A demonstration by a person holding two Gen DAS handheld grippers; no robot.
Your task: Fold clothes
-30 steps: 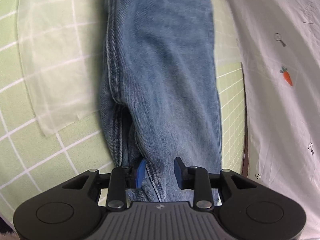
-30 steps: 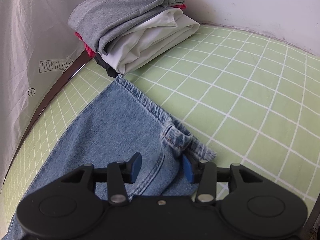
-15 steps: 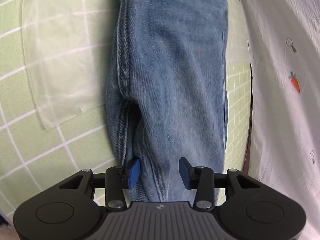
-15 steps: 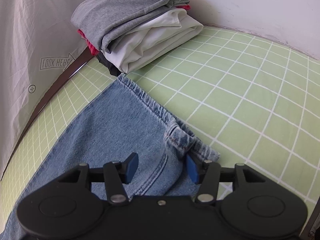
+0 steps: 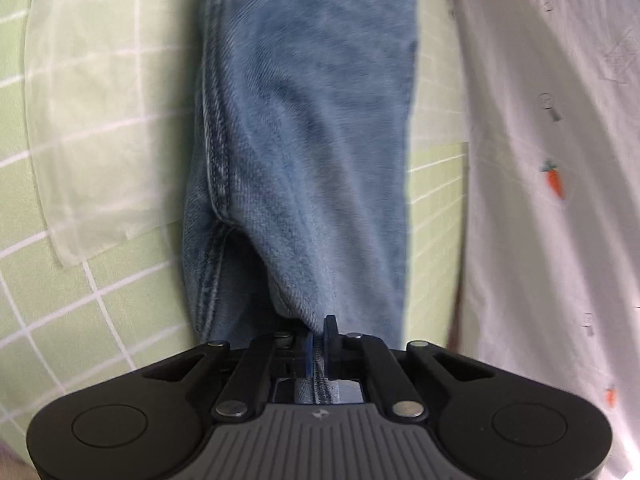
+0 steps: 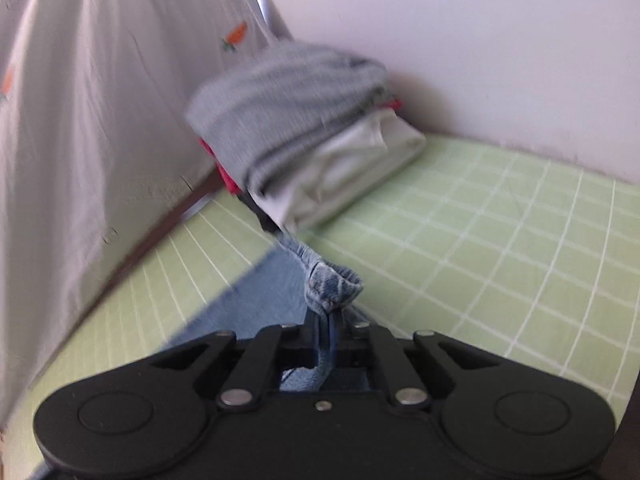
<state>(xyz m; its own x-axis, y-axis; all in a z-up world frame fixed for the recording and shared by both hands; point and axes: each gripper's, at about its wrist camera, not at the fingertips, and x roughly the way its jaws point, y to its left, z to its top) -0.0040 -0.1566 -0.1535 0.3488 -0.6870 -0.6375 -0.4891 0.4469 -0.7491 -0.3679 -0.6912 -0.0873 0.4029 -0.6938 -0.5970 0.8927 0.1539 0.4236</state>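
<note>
Blue jeans (image 5: 312, 128) lie lengthwise on the green checked sheet (image 5: 112, 296), folded leg on leg. My left gripper (image 5: 319, 340) is shut on the denim at the near leg end, and the cloth rises into the jaws. In the right wrist view my right gripper (image 6: 326, 330) is shut on the jeans' waistband (image 6: 332, 284), which is bunched and lifted off the sheet (image 6: 480, 240). The rest of the jeans (image 6: 256, 304) trails down to the left.
A stack of folded clothes (image 6: 304, 132), grey on top, then white, red and black, sits by the white wall (image 6: 480, 40). A white carrot-print cloth (image 5: 552, 160) hangs along one side. A sheer white sheet (image 5: 100, 112) lies on the bed left of the jeans.
Both grippers have shut on the jeans, the left on the leg end, the right on the waistband. Both have lifted the denim off the sheet; the views are blurred by motion.
</note>
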